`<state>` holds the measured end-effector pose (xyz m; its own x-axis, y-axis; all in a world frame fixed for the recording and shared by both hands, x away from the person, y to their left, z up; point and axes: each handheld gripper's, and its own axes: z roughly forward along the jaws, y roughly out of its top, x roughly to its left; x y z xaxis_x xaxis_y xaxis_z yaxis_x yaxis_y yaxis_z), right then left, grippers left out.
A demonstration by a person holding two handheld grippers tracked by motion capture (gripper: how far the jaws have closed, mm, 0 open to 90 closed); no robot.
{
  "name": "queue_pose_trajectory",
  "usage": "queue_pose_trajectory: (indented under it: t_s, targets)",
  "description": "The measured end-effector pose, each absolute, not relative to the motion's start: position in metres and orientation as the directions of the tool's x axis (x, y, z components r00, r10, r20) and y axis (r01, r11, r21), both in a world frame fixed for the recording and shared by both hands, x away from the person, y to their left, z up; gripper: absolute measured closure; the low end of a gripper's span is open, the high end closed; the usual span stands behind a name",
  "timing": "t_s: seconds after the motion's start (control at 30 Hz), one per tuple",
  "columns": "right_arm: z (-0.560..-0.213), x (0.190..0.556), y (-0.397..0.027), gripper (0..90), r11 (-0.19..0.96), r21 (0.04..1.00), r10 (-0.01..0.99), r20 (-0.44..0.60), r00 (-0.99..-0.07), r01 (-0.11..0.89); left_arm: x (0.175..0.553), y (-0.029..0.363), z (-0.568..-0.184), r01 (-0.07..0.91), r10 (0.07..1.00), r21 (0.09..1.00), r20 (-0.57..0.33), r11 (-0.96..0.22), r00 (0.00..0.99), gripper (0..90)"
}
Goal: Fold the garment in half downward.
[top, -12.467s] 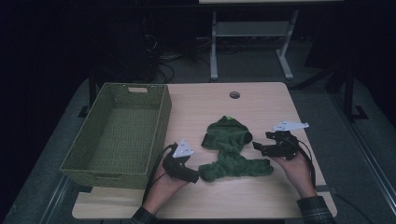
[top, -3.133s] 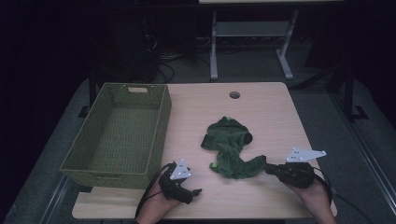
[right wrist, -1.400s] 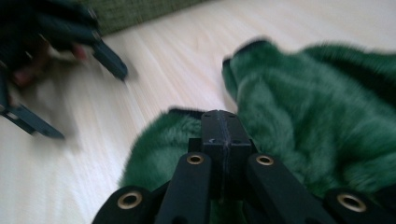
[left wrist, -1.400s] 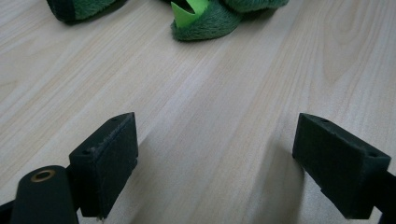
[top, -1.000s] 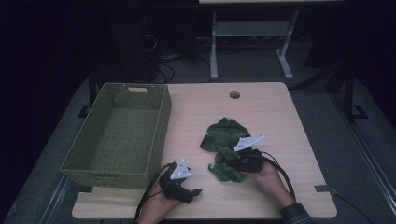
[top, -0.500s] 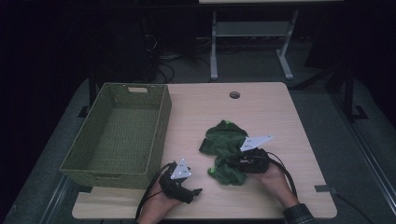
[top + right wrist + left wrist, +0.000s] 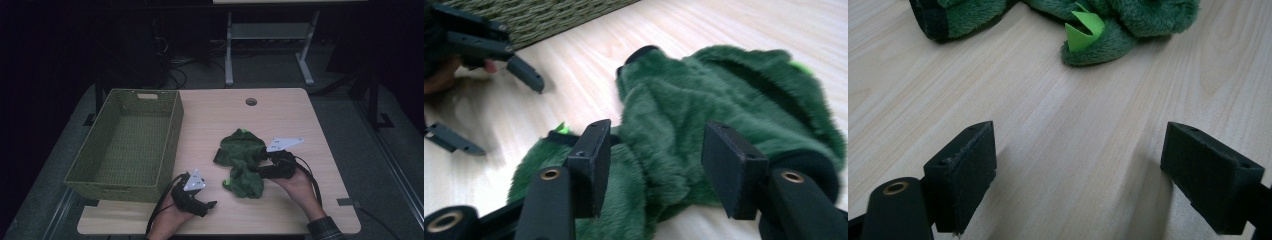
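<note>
Now both tongs released: right tongs (image 7: 659, 170) just opening above green plush garment (image 7: 242, 162), left tongs (image 7: 1093, 180) over bare table (image 7: 1058, 130).

green plush garment (image 7: 241, 162) mid-table, right tool (image 7: 261, 171) at its edge; left tool (image 7: 207, 205) beside green basket (image 7: 127, 142).

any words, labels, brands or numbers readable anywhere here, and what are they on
No readable text in any view.
Bright green tag on the green fleece garment: blank as far as it shows, no print visible.
Woven basket: no label visible.
Grey plates on the left gripper and right gripper: small dots, no letters or numbers.
Table: plain wood grain, no markings.
</note>
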<state>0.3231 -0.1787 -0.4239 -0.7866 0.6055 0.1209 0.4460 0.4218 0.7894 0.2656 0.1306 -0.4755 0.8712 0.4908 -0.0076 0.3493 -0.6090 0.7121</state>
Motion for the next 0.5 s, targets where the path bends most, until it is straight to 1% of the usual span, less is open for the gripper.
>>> queue_pose_trajectory:
  t_s: [0.17, 0.3, 0.33, 0.5]
  targets:
    - [-0.417, 0.332, -0.182, 43.1, 0.404, 0.799, 0.631, 0.109, -0.768, 0.445, 0.271, 0.128, -0.467, 0.359, 0.499, 0.724, -0.024, -0.589, 0.867, 14.6]
    - [-0.412, 0.338, -0.186, 43.1, 0.384, 0.813, 0.639, 0.108, -0.762, 0.437, 0.275, 0.124, -0.457, 0.357, 0.507, 0.734, -0.020, -0.578, 0.862, 14.8]
    - [-0.411, 0.339, -0.186, 42.5, 0.384, 0.806, 0.641, 0.118, -0.758, 0.450, 0.277, 0.123, -0.455, 0.357, 0.508, 0.737, -0.022, -0.574, 0.861, 15.1]
    - [-0.407, 0.346, -0.188, 42.2, 0.386, 0.809, 0.650, 0.102, -0.753, 0.443, 0.287, 0.116, -0.446, 0.356, 0.516, 0.749, -0.022, -0.559, 0.856, 15.3]
